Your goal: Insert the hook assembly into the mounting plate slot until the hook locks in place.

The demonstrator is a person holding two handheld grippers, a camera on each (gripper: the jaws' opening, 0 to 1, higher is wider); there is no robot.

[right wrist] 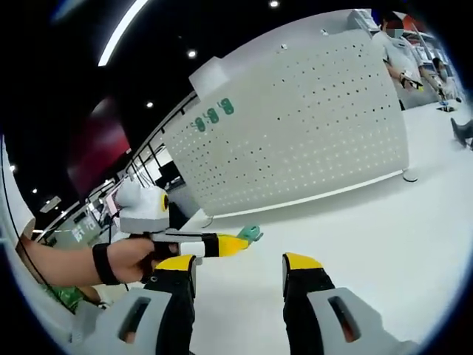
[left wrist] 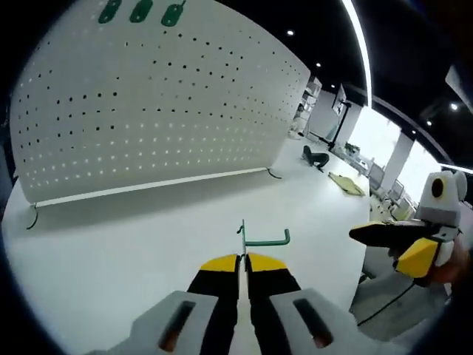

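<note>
Above the table, left tool level, pinching green hook (right tool agape).

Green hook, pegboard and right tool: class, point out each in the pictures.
Green hook (left wrist: 264, 240): left gripper view, on its horizontal bar.
Pegboard (left wrist: 162, 111): left gripper view, on its perforated face.
Right tool (right wrist: 240, 268): right gripper view, midway between its yellow tips.

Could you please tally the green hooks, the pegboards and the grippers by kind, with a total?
Green hooks mounted on the pegboard: 3, e.g.
Green hook held in the left gripper: 1
White pegboard: 1
Grippers: 2, the other being the right gripper
Total: 7
</note>
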